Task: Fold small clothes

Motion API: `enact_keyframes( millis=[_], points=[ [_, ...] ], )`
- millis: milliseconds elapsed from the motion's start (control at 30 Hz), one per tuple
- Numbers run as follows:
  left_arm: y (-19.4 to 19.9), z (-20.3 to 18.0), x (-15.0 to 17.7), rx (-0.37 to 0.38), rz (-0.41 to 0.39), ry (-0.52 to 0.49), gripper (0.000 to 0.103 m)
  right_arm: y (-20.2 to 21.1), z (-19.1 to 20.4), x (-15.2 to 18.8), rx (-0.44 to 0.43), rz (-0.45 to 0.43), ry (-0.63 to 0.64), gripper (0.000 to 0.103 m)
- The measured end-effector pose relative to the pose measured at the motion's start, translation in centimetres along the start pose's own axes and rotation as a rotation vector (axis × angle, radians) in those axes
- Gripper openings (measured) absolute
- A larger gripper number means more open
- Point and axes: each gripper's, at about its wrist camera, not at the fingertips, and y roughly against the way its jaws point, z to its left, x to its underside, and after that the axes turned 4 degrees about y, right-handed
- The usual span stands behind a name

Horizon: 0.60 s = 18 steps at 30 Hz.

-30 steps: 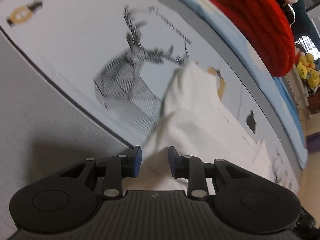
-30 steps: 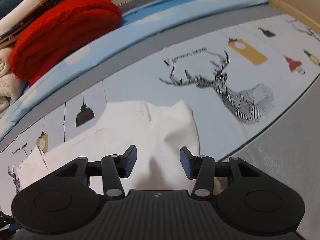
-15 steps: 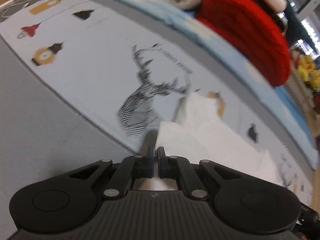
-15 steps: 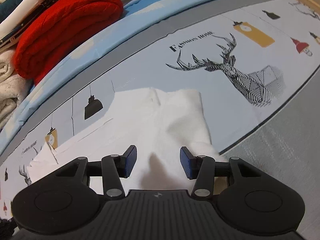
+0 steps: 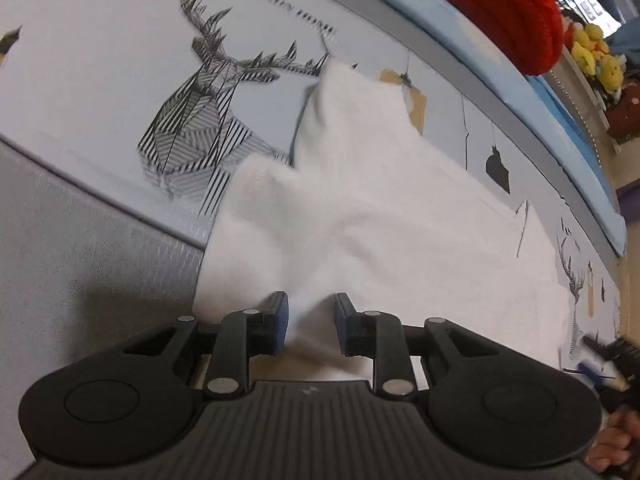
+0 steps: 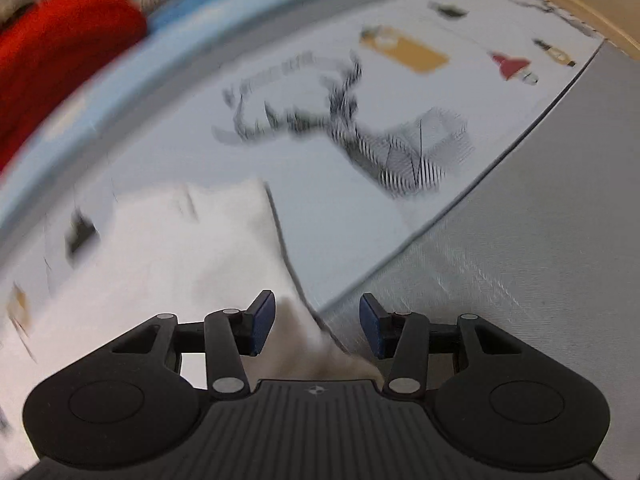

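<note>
A small white garment [image 5: 380, 208] lies on a pale bedsheet printed with a striped deer head [image 5: 196, 128]. Its near-left part is folded over in a soft hump. My left gripper [image 5: 310, 322] is open, its blue-padded fingers low over the garment's near edge with cloth bulging between them. In the right wrist view the same garment [image 6: 172, 264] lies left of centre, blurred by motion. My right gripper [image 6: 316, 324] is open over the garment's right corner, where the sheet meets a grey blanket [image 6: 520, 264].
A red knitted item [image 5: 508, 4] lies on a light-blue cover at the back, seen also in the right wrist view [image 6: 52, 60]. Yellow plush toys [image 5: 596, 56] sit far right. The grey blanket [image 5: 80, 272] borders the sheet on the near side.
My left gripper, shut on the garment's edge half a second ago, has opened and let the cloth go. My right gripper stayed open and has swung right toward the garment's corner.
</note>
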Motion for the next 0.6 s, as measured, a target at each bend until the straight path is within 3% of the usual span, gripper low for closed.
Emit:
enact_keyframes(
  millis=[67, 133, 200, 233, 333, 467, 533, 600],
  points=[
    [0.7, -0.8, -0.5, -0.002, -0.046, -0.059, 0.028, 1.1, 0.8, -0.4, -0.098, -0.05, 0.047, 0.051],
    [0.9, -1.4, -0.7, -0.006, -0.067, -0.103, 0.03, 0.3, 2.0, -0.2, -0.189, 0.013, 0.155, 0.055],
    [-0.3, -1.4, -0.8, -0.023, -0.018, -0.133, 0.03, -2.3, 1.6, 0.6, -0.168, 0.164, 0.149, 0.053],
    [-0.7, -1.4, -0.8, -0.022, -0.008, -0.152, 0.03, -3.2, 1.0, 0.9, -0.161, 0.193, 0.123, 0.052],
    [-0.1, -2.2, -0.7, -0.032, -0.014, -0.228, 0.03, -2.4, 1.5, 0.1, -0.157, 0.144, 0.168, 0.052],
    [1.5, -2.6, -0.3, 0.01, -0.026, -0.305, 0.03, -0.5, 2.2, -0.8, -0.274, 0.121, 0.195, 0.054],
    [0.8, -2.0, 0.2, 0.005, 0.028, -0.294, 0.03, -0.5, 2.7, -0.5, -0.317, 0.154, 0.246, 0.055],
    [0.1, -1.1, 0.8, -0.035, 0.073, -0.289, 0.03, -2.3, 2.9, 1.5, -0.249, 0.268, 0.369, 0.055]
  ],
)
